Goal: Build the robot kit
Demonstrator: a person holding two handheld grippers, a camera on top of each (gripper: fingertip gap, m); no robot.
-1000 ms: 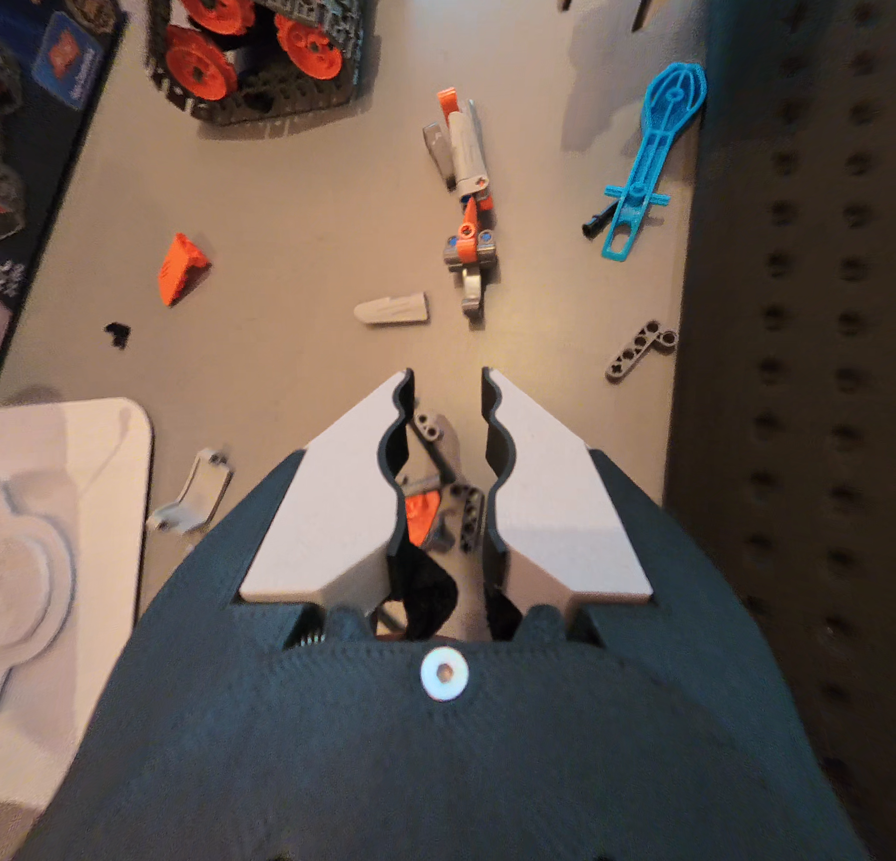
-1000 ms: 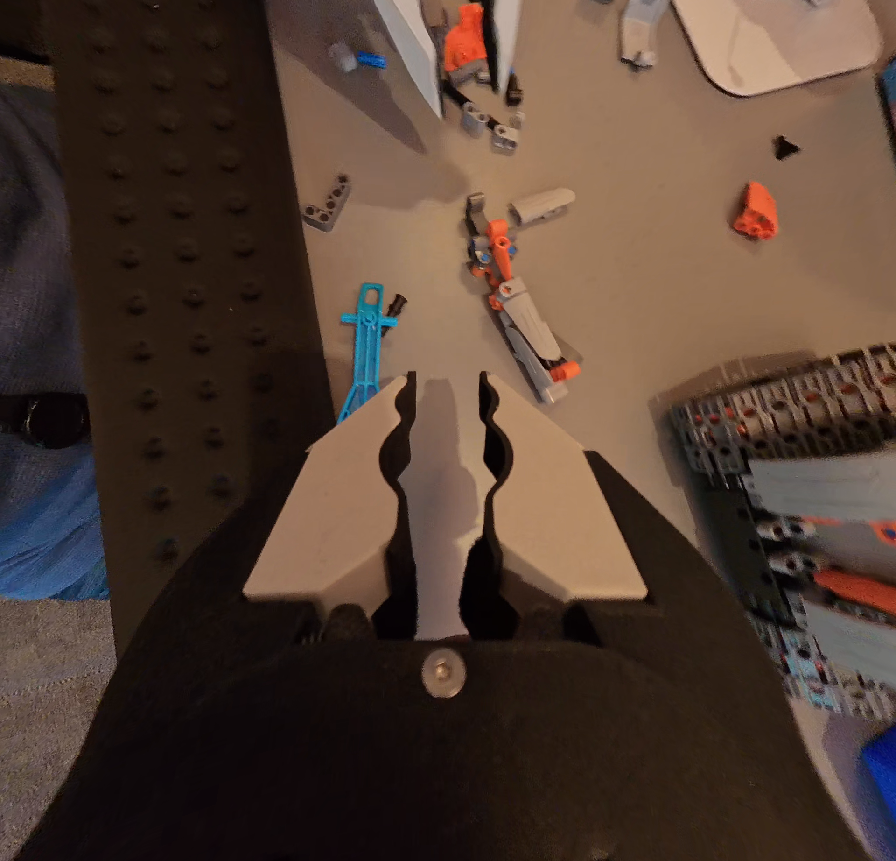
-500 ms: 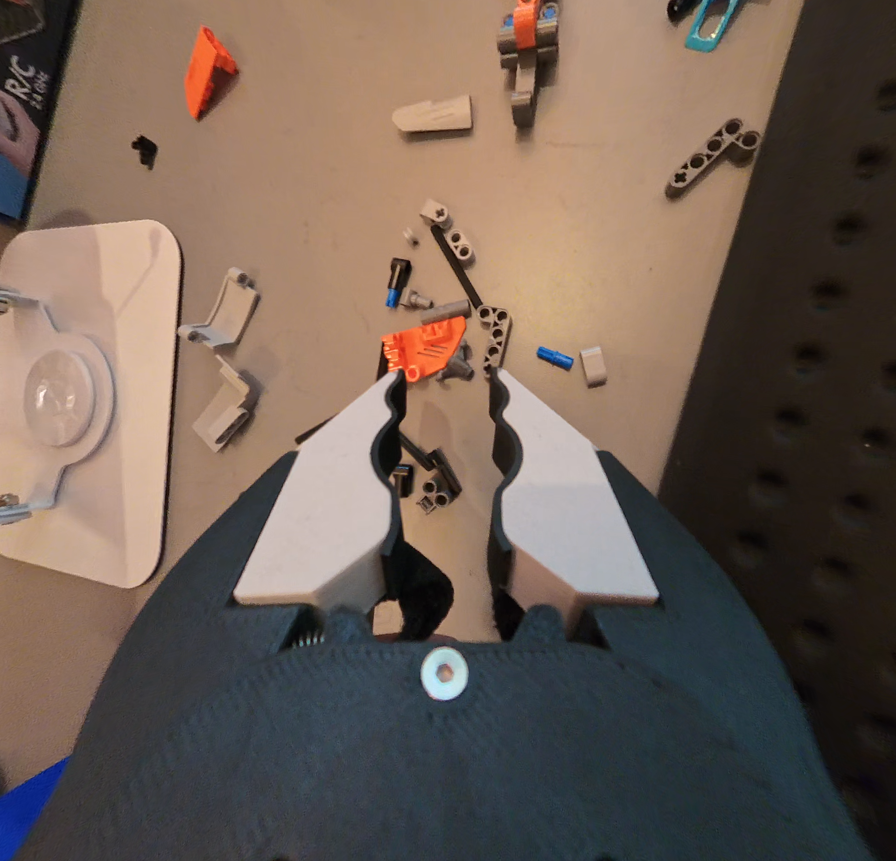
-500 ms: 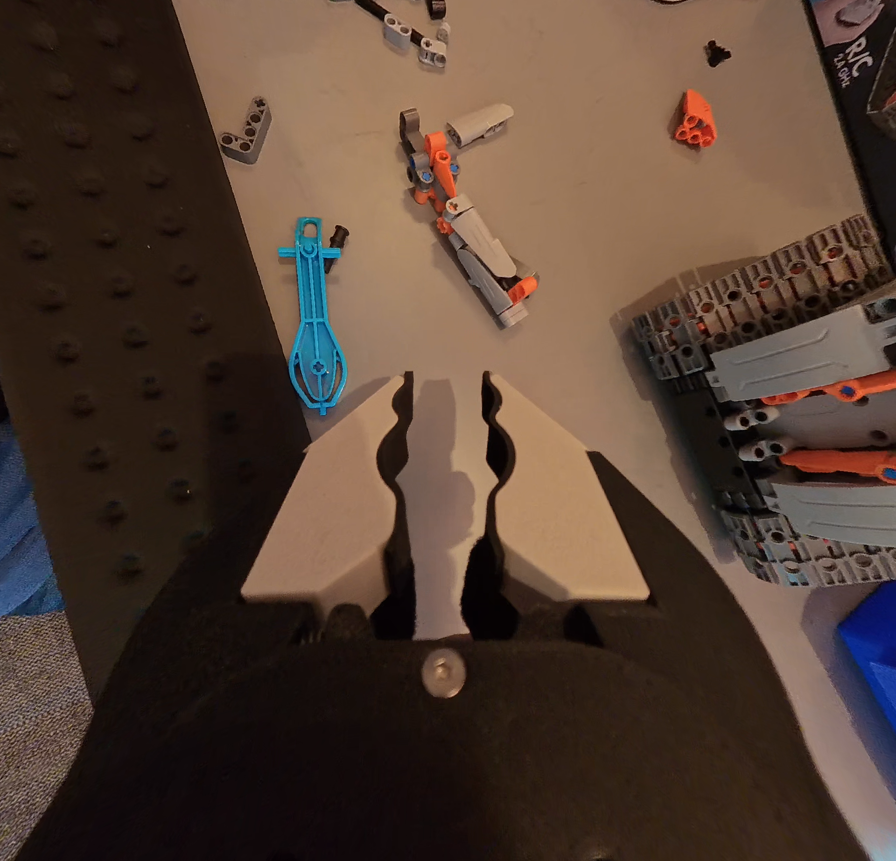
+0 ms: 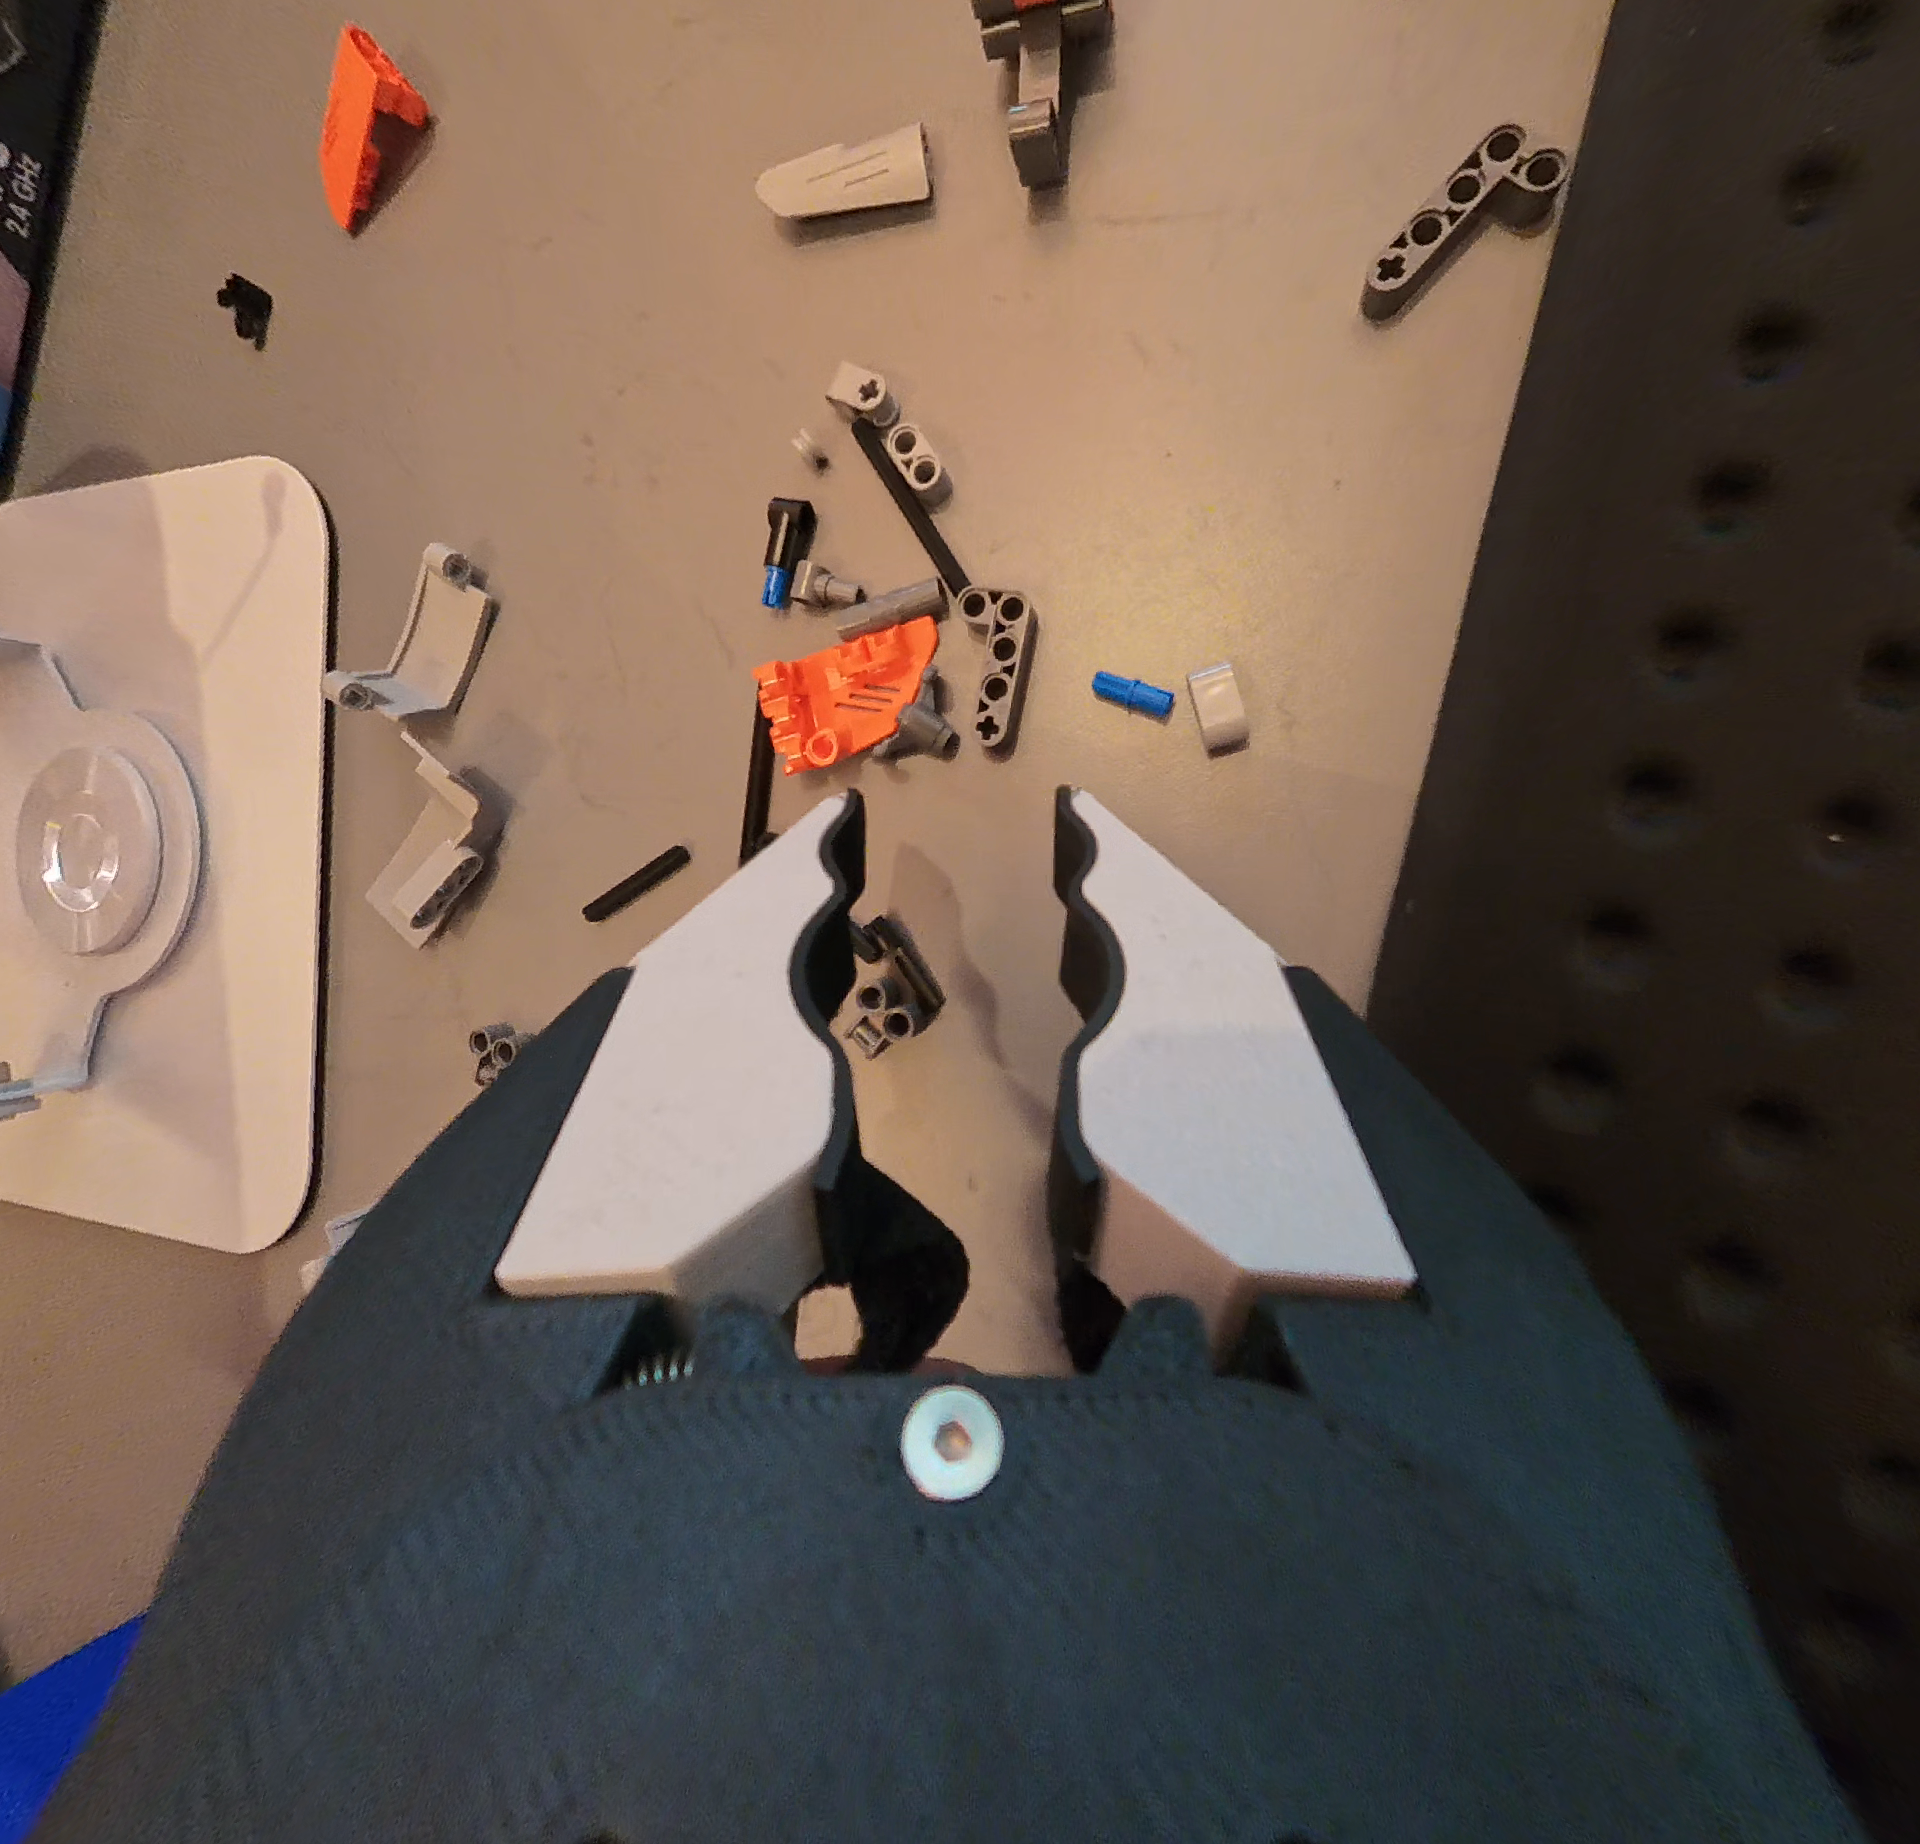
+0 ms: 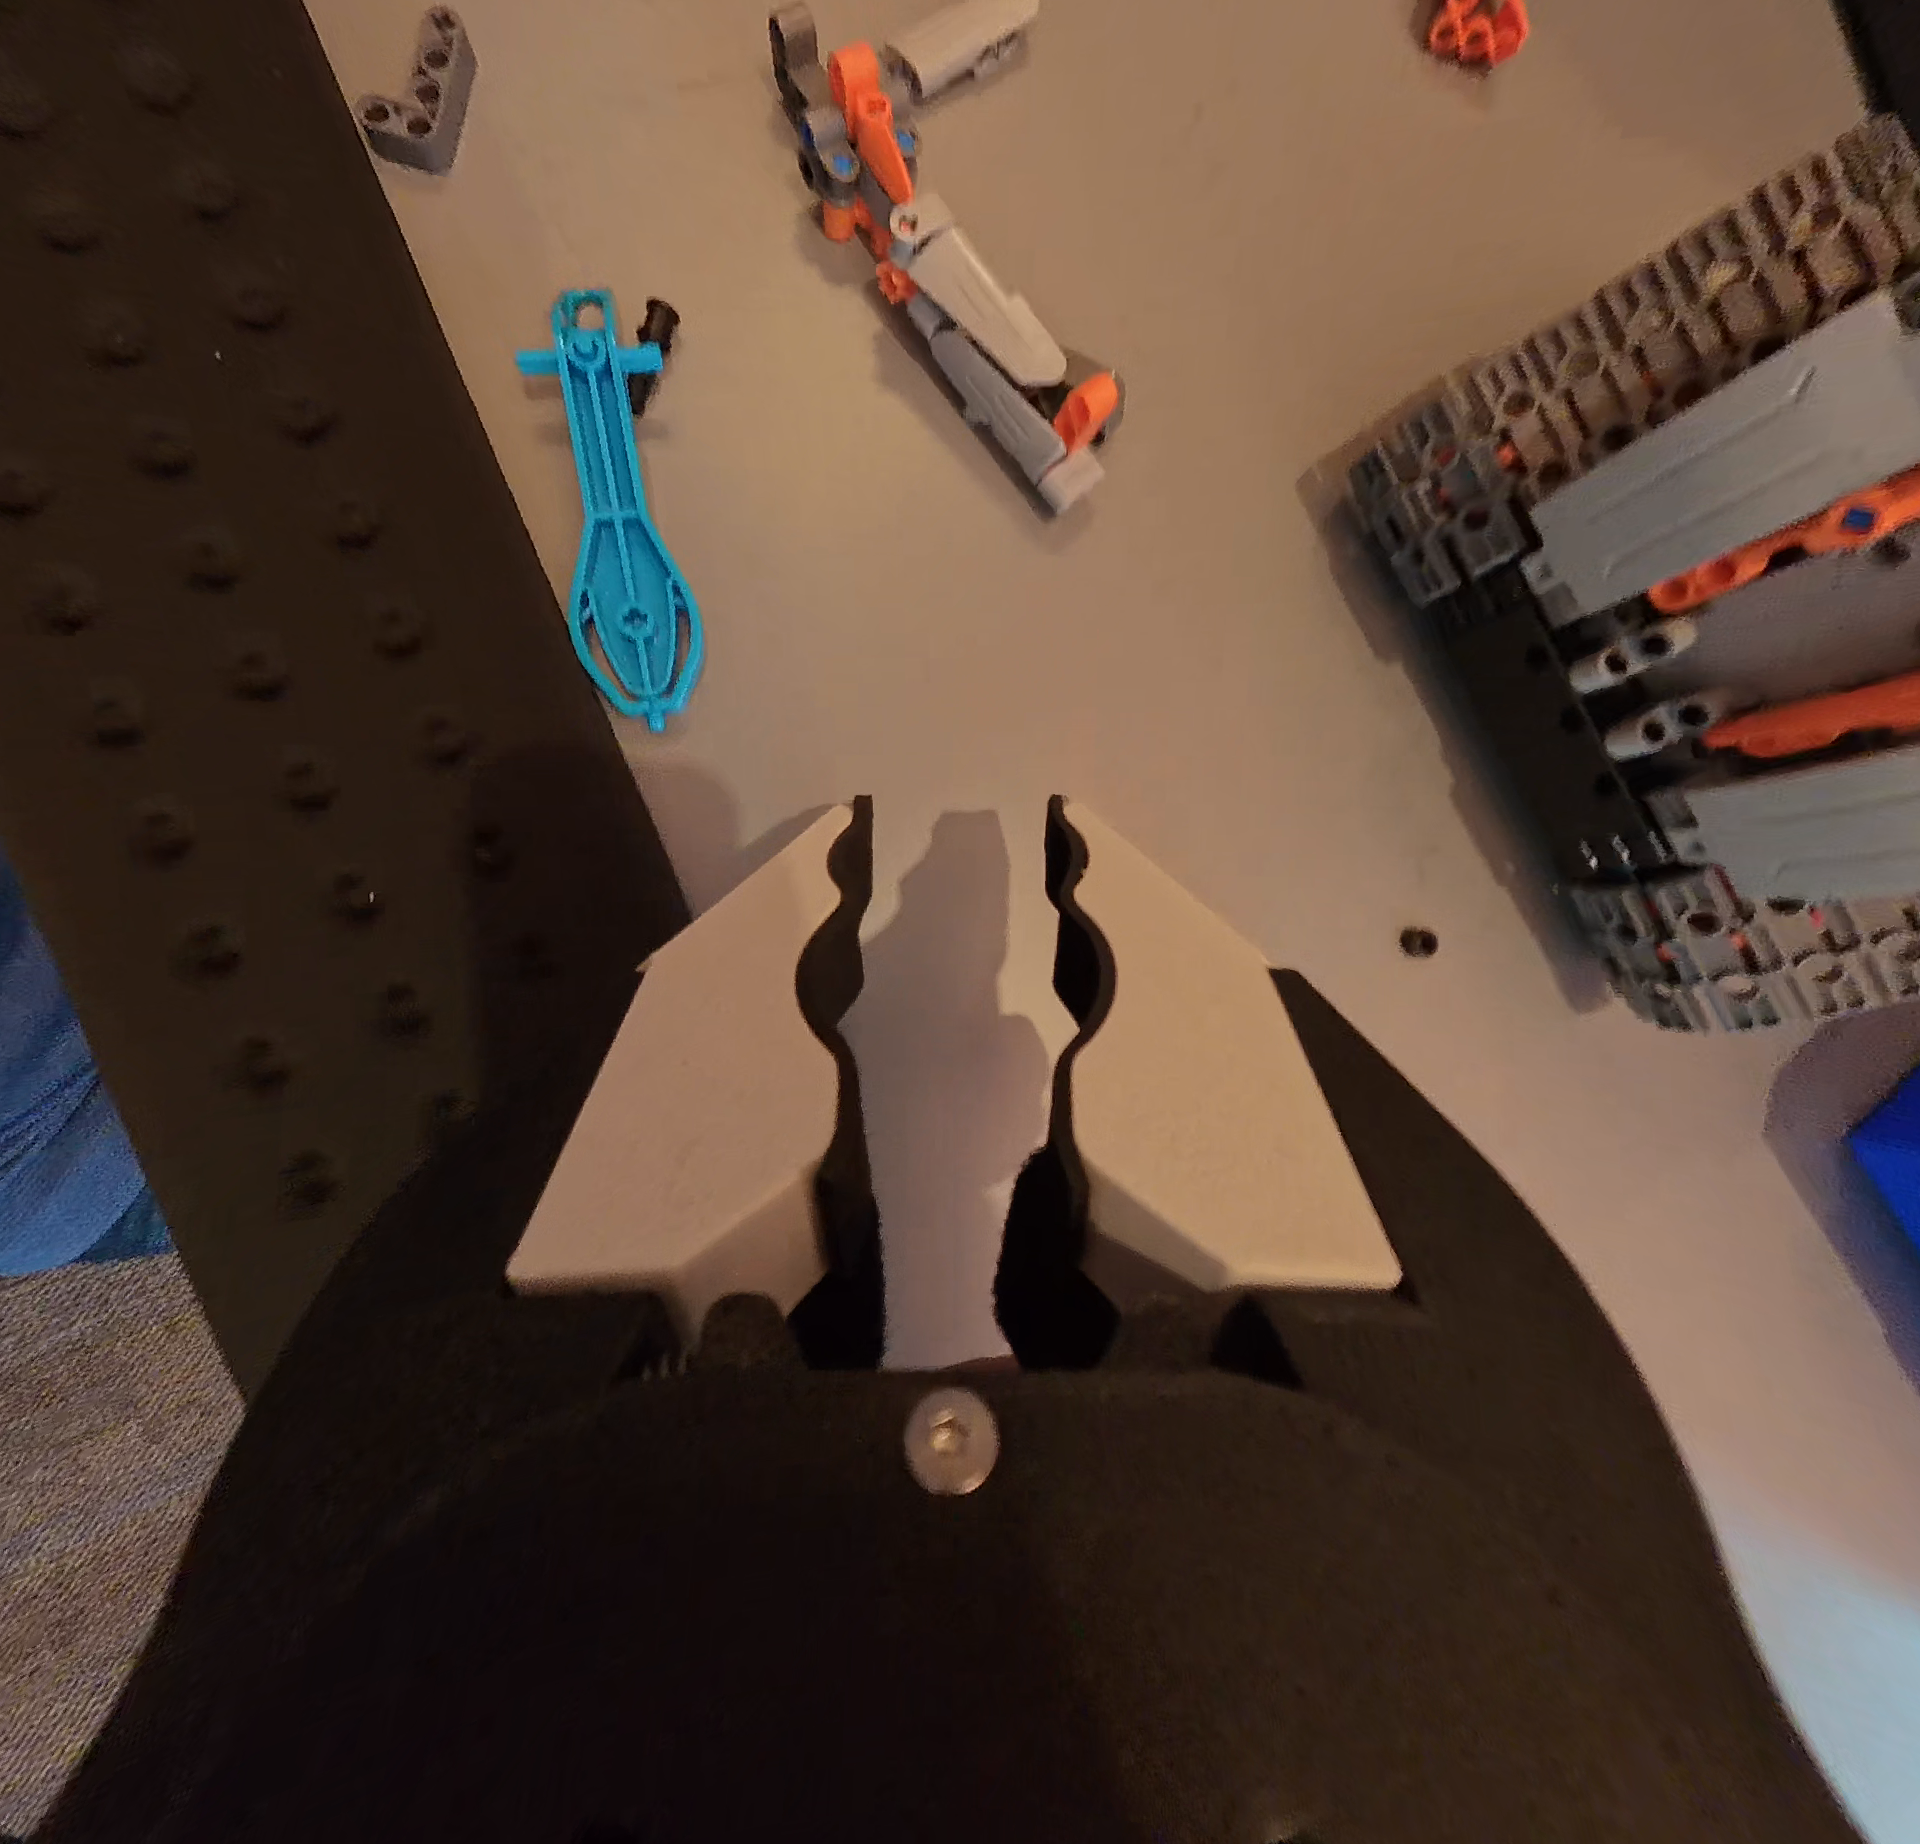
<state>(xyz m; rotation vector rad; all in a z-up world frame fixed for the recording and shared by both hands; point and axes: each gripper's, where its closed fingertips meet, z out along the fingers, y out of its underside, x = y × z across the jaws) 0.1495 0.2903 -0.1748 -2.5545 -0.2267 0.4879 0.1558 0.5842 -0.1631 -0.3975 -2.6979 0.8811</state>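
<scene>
Grey-fingered and parted, the left gripper [image 5: 956, 807] holds nothing — it hangs over a small dark grey connector piece [image 5: 888, 1005] lying between its fingers, just short of a flat orange ribbed plastic panel [image 5: 847, 693]. Equally parted and empty, the right gripper [image 6: 956, 807] hovers above bare grey tabletop [image 6: 1143, 651], between a turquoise plastic separator tool [image 6: 623, 537] and a grey tracked brick vehicle [image 6: 1704, 672].

A hobby or play table indoors, likely in a home or a lab. A grey tabletop [image 5: 1195, 423] carries scattered toy construction-brick parts, with a half-built tracked vehicle [image 6: 1683, 672] at the right of the right wrist view. A dark studded mat [image 6: 229, 547] edges the table at left, with grey carpet [image 6: 94, 1431] at lower left.
</scene>
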